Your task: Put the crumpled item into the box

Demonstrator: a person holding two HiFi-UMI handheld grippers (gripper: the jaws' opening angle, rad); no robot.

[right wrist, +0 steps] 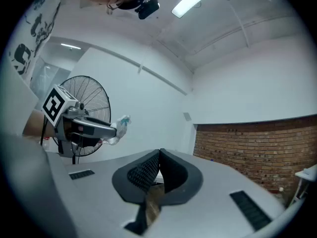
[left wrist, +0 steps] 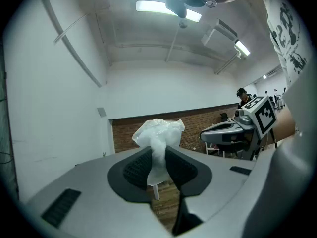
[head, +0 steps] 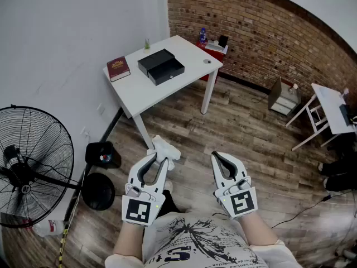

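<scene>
Closest in, the left gripper has its ribbed dark jaws clamped on the crumpled item, a soft white wad of thin, wrinkled sheet bulging past the tips. Beside it, the right gripper is empty, its jaws together. I judge this to be the carrying step. Next comes crossing the plank floor to the white desk and releasing over the flat, black, rectangular box.
</scene>
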